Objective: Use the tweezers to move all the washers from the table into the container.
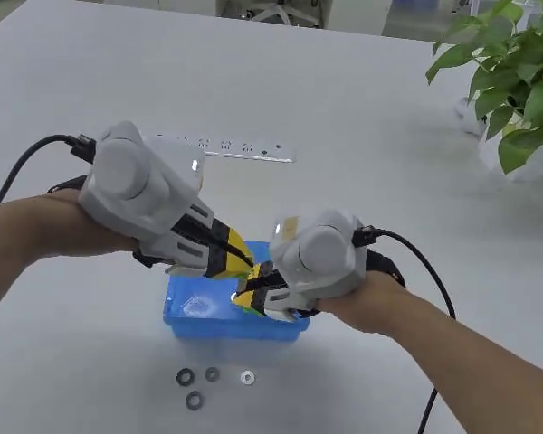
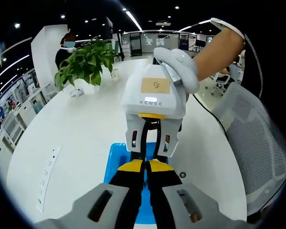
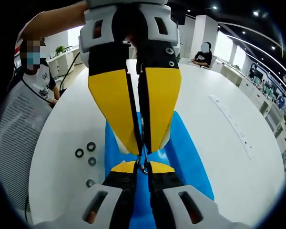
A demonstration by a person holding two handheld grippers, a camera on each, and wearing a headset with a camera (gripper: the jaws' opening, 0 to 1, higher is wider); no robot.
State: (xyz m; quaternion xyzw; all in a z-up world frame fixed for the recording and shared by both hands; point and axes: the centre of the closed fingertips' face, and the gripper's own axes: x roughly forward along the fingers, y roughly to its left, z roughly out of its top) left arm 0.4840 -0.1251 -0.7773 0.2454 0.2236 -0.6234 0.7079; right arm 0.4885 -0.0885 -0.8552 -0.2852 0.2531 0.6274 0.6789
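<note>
The left gripper (image 2: 144, 168) has its yellow jaws pressed nearly together on a thin dark thing, which looks like the tweezers (image 3: 137, 124). Tip to tip with it, just above the blue container (image 1: 195, 312), is the right gripper (image 3: 143, 168), whose jaws have only a narrow gap, and I cannot tell if it holds anything. Four washers (image 1: 212, 374) lie on the white table (image 1: 362, 108), near the container's side.

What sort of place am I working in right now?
Probably an open-plan office or lab: a big white table with a power strip, a potted plant, and a mesh office chair beside it.
</note>
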